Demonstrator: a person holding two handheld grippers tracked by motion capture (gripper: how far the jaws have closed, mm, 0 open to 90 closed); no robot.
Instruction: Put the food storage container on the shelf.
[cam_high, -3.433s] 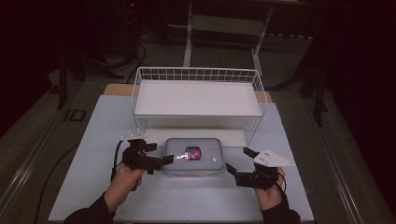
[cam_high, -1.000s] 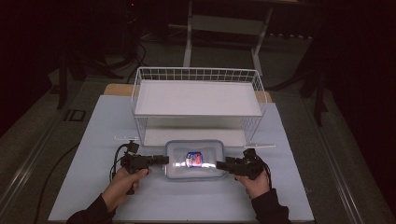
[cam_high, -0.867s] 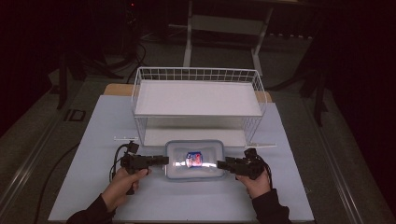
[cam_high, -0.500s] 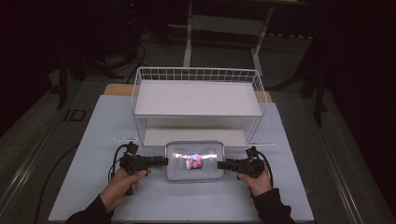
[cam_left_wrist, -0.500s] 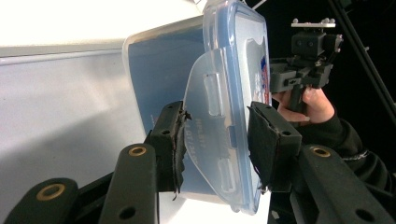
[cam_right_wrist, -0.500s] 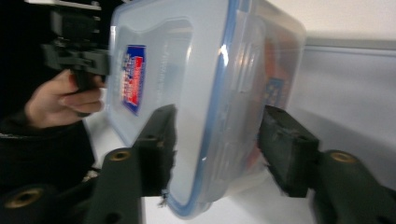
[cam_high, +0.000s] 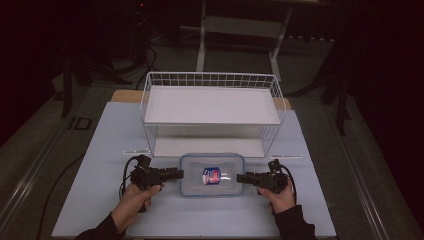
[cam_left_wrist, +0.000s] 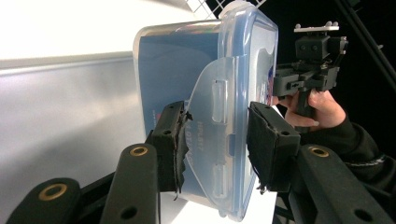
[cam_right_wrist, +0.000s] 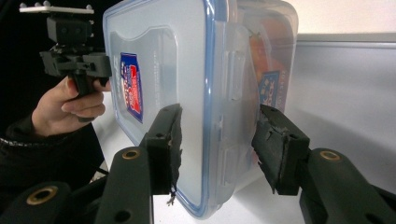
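A clear plastic container (cam_high: 187, 175) with a blue-rimmed snap lid lies flat on the table, a red and blue label (cam_high: 212, 176) at the middle of its lid. My left gripper (cam_high: 179, 174) is shut across its left end. In the left gripper view its pads (cam_left_wrist: 175, 144) clamp the latch flap of the container (cam_left_wrist: 177, 70). My right gripper (cam_high: 240, 177) straddles the right end. Its jaws have just been closing, and in the right gripper view a thin gap remains between the container (cam_right_wrist: 187, 56) and one pad (cam_right_wrist: 275, 144). Something orange shows inside.
A white wire rack (cam_high: 212, 100) with a shelf stands just behind the container, with open space under the shelf. Two thin white sticks (cam_high: 136, 150) (cam_high: 285, 156) lie beside its feet. The pale table top (cam_high: 100, 150) ends at dark floor on all sides. Cables trail left.
Both grippers have come in from the sides to the container's two ends. The container now sits slightly nearer the front edge. The right jaws have narrowed.
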